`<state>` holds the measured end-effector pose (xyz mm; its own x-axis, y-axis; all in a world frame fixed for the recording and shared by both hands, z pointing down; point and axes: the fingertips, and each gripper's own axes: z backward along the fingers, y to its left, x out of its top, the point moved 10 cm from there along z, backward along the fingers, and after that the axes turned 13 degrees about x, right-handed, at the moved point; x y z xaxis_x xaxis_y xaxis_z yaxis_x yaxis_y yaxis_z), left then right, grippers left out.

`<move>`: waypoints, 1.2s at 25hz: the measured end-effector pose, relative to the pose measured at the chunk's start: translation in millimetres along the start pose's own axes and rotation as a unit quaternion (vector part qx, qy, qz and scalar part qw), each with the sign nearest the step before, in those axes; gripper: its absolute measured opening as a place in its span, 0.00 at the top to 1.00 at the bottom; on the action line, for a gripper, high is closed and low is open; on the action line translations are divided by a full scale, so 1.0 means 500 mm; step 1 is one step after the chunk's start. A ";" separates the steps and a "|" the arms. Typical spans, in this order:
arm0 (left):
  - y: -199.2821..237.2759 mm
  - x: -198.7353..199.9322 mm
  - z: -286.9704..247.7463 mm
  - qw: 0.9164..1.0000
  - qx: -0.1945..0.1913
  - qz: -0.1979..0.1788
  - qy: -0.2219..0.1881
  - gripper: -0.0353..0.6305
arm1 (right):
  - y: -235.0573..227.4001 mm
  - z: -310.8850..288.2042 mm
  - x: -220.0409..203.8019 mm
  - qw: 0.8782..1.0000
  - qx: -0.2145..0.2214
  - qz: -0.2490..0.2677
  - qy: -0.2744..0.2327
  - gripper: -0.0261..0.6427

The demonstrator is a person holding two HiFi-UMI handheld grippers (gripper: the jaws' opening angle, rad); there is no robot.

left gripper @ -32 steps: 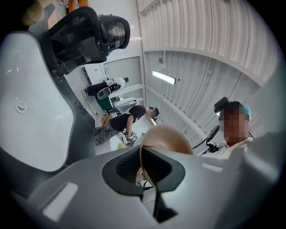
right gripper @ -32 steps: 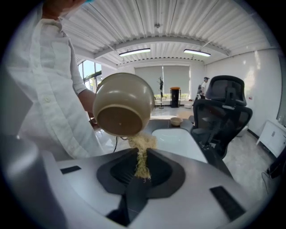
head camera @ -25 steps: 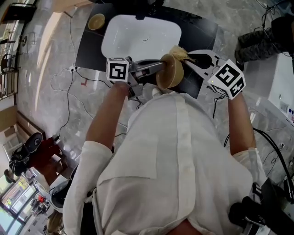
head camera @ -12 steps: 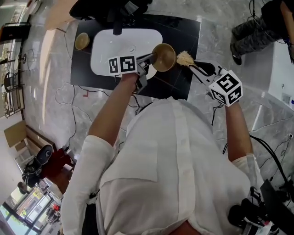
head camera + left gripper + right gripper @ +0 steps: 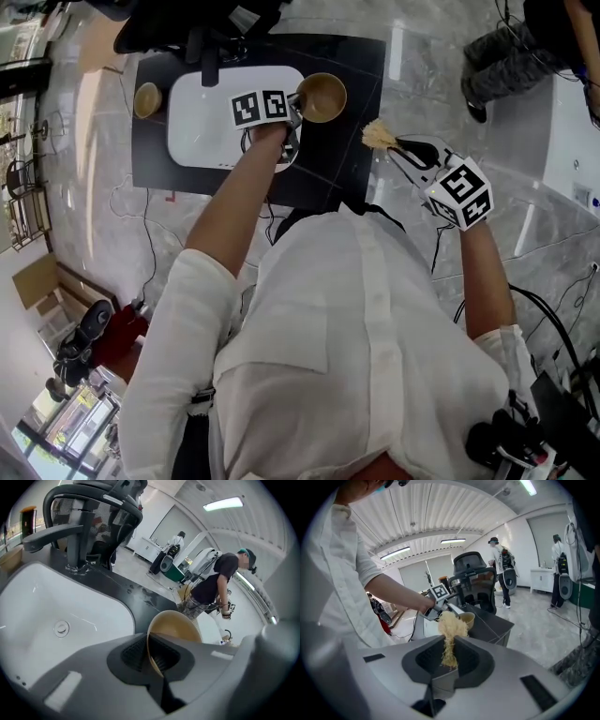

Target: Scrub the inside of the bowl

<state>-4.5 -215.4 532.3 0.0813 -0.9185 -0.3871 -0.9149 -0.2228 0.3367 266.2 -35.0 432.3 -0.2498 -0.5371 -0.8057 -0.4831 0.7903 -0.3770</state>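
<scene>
While your left gripper (image 5: 296, 106) is clamping the rim of the bowl (image 5: 324, 97) over the dark desk (image 5: 361, 66), just beside the white sink (image 5: 192, 141), your right gripper (image 5: 401, 147) is pinching the straw scrubber (image 5: 377, 136) clear of it. No scrubbing is happening now, I judge. Next you are needing to tilt the bowl's opening toward the scrubber and press the fibres inside.

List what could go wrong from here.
1. The left claw pinches the bowl at one spot on its thin rim. Scrubbing pressure could twist it or slip it out onto the black counter.
2. The right claw grips the scrubber by its tail end only, so the loose fibres may fold or pull free when pressed into the bowl.
</scene>
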 end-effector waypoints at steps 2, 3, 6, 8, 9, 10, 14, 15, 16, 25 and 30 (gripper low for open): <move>-0.006 0.006 -0.015 1.000 0.017 -0.008 0.003 0.92 | -0.003 0.003 -0.007 1.000 0.004 -0.003 0.002 0.89; -0.009 0.008 -0.020 1.000 0.025 -0.014 0.006 0.92 | -0.003 0.003 -0.011 1.000 0.007 -0.005 0.003 0.89; -0.016 0.010 -0.035 0.999 0.043 -0.029 0.011 0.92 | -0.006 0.000 -0.022 1.000 0.013 -0.008 0.004 0.89; -0.019 0.008 -0.042 0.998 0.049 -0.031 0.012 0.92 | -0.008 0.000 -0.027 1.000 0.015 -0.011 0.004 0.89; -0.020 0.008 -0.044 0.998 0.051 -0.032 0.012 0.92 | -0.009 0.001 -0.029 1.000 0.015 -0.012 0.003 0.89; -0.021 0.009 -0.045 0.998 0.053 -0.032 0.013 0.92 | -0.010 0.003 -0.029 1.000 0.015 -0.013 0.002 0.89; -0.023 0.010 -0.043 0.998 0.054 -0.034 0.012 0.91 | -0.010 0.006 -0.034 1.000 0.019 -0.013 0.003 0.89; -0.023 0.010 -0.041 0.998 0.053 -0.034 0.011 0.91 | -0.010 0.006 -0.036 1.000 0.020 -0.013 0.002 0.89; -0.024 0.010 -0.039 0.998 0.052 -0.035 0.009 0.90 | -0.010 0.007 -0.037 1.000 0.021 -0.013 0.001 0.89; -0.025 0.009 0.040 0.998 0.026 -0.025 -0.056 0.85 | -0.006 -0.001 -0.029 1.000 0.022 -0.002 0.002 0.89; -0.001 -0.020 0.161 0.990 -0.035 -0.040 -0.129 0.85 | 0.037 0.004 -0.001 1.000 -0.015 0.020 -0.003 0.89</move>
<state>-36.8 -179.9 466.9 0.0402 -0.7856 -0.6175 -0.8797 -0.3209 0.3510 259.1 -19.3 424.8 -0.2642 -0.5035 -0.8226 -0.4986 0.8014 -0.3304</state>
